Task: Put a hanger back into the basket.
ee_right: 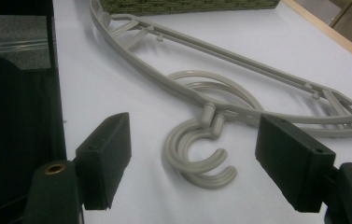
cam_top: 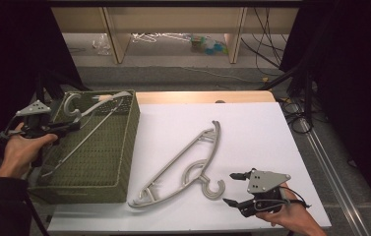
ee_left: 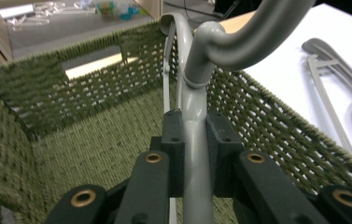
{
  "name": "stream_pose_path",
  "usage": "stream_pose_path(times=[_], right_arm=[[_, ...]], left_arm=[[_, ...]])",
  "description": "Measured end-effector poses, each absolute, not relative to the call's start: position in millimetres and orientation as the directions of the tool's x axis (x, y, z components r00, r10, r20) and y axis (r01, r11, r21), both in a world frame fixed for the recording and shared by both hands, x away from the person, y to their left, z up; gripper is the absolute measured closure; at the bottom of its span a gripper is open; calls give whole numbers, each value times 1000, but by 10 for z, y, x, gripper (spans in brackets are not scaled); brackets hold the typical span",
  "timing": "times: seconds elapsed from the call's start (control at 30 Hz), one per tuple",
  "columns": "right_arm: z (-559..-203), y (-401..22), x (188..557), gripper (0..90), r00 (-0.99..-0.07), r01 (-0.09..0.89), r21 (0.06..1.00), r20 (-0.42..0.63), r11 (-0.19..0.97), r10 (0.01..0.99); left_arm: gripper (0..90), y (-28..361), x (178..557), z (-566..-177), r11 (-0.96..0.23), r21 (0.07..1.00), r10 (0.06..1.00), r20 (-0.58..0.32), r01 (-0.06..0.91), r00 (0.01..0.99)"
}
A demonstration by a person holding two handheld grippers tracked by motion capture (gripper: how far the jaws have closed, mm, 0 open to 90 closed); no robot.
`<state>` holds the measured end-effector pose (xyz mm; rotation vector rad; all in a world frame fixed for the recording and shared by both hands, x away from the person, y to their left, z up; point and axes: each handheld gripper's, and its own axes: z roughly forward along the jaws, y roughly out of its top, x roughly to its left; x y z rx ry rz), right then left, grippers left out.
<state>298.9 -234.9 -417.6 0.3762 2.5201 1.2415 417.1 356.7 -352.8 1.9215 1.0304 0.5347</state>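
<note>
A grey plastic hanger point(cam_top: 96, 105) hangs partly inside the green woven basket point(cam_top: 130, 147) at the table's left, its hook end up. My left gripper point(cam_top: 75, 125) is shut on the hanger's neck just below the hook; in the left gripper view the jaws point(ee_left: 194, 135) pinch the grey stem point(ee_left: 197, 93) above the basket point(ee_left: 71, 93). Two more grey hangers point(cam_top: 183, 157) lie stacked flat on the white table point(cam_top: 252, 132). My right gripper point(cam_top: 232, 189) stands open beside their hooks point(ee_right: 197, 154), nothing between its jaws point(ee_right: 197, 163).
The basket takes up the table's left third, its far wall has a handle cut-out point(ee_left: 94, 65). A wooden edge point(cam_top: 202, 97) shows behind the white top. Beyond lie shelf legs, floor clutter point(cam_top: 207, 44) and cables point(cam_top: 296, 118) at the right.
</note>
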Motion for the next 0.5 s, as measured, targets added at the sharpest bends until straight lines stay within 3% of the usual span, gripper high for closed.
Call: stream_pose_path(times=[0.37,0.5], right_arm=[[-4181,-2348,2988,278,-921,96,798,-155,594,358],[-4179,-2347,2988,278,-920,97,799,-155,593,359]], left_arm=[[788,3490,4301,-3865,-230,774,855,-129,590,502],[786,3549,4338,-3955,-228,756,874,-119,613,471]])
